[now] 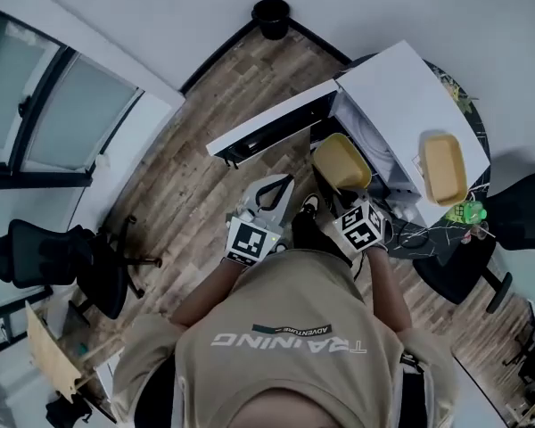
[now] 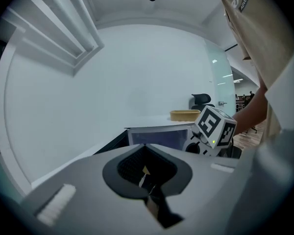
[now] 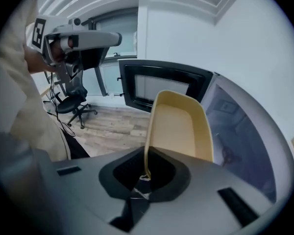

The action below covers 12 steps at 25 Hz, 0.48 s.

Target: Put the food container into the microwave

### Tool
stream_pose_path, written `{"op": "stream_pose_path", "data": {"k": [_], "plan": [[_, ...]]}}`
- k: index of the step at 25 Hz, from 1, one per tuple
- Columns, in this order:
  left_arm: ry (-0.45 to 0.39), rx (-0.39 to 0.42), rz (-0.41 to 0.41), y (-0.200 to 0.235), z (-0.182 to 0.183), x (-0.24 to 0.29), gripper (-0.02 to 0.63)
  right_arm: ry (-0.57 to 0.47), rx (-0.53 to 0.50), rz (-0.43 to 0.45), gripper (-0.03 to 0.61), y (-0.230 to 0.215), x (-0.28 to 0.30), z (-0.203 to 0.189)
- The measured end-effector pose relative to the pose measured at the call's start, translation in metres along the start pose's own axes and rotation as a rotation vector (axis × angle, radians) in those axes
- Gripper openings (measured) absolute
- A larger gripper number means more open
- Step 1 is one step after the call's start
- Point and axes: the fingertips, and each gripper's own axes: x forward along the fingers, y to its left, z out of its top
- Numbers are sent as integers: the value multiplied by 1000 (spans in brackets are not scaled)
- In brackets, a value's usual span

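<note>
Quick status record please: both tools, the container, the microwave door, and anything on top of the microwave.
left tool: shut, empty
right tool: shut on the container's rim
container: yellow, looks empty, tipped on edge, held in front of the microwave, not yet inside
microwave: white, cavity facing the person
door: swung wide open
on top: second container, also yellow, lying flat

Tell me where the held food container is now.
Head view, right of centre: the food container hangs in the right tool, just outside the open microwave.
</note>
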Motion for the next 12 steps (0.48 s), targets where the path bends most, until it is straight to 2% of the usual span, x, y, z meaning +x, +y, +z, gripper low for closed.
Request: {"op": "stream_pose_path", "data": {"k": [5,7,9,12], "plan": [[29,-1,-27,16,12,55,3,11,43,-55,18,-53,21,-10],[31,6,-59,13,14,75,3,35,38,-64,18,-65,30,-17],[35,-26,-92,6,15,87,3,67,41,-78,18,-72,35,-23],[27,-51,-153,-2,21,103,3,95,62,-151,18,-92,38,-26]]}}
